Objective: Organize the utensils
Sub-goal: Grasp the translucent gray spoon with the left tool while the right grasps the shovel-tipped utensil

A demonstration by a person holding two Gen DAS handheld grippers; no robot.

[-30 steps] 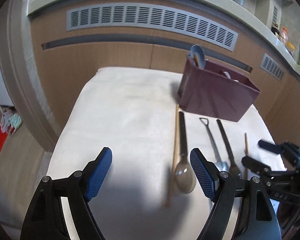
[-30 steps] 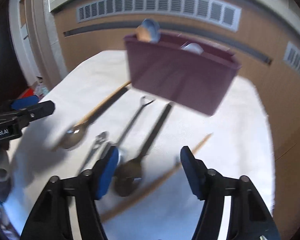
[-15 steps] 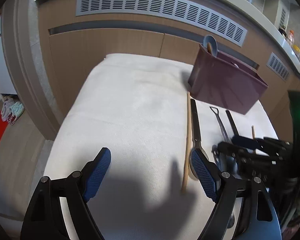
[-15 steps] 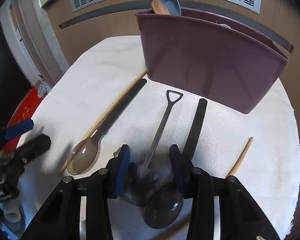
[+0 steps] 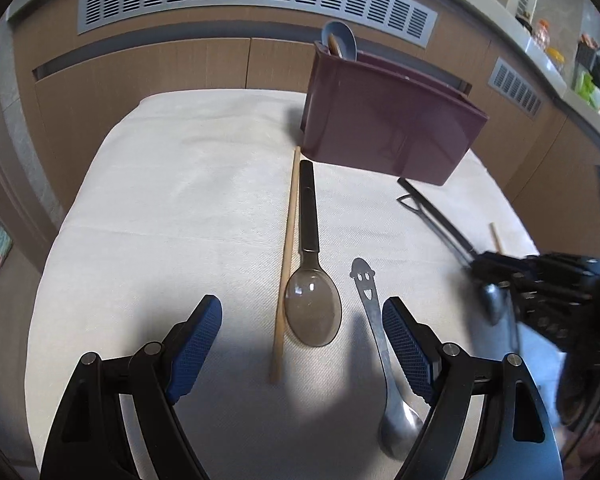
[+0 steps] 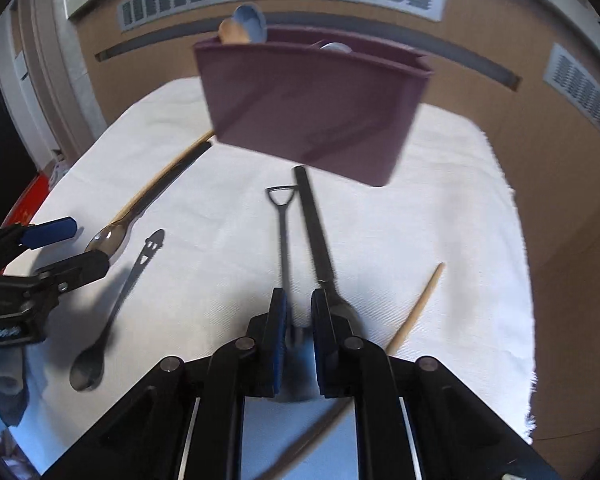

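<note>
Now closing right tongs [image 6: 298,316] on shovel spoon [image 6: 282,236], narrowed from wide a second ago; first pickup starting. Left tongs [image 5: 302,334] gaping over clear spoon [image 5: 312,308], twelve o'clock from holder-bound.

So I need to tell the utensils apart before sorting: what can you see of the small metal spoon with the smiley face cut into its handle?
The small metal spoon with the smiley-face handle looks like thin polished steel. Its flat handle ends in a rounded tip pierced by two eyes and a mouth. It lies flat on the white cloth, bowl nearest the left gripper, beside its right finger; contact is unclear. It lies apart from the translucent brown spoon.
</note>
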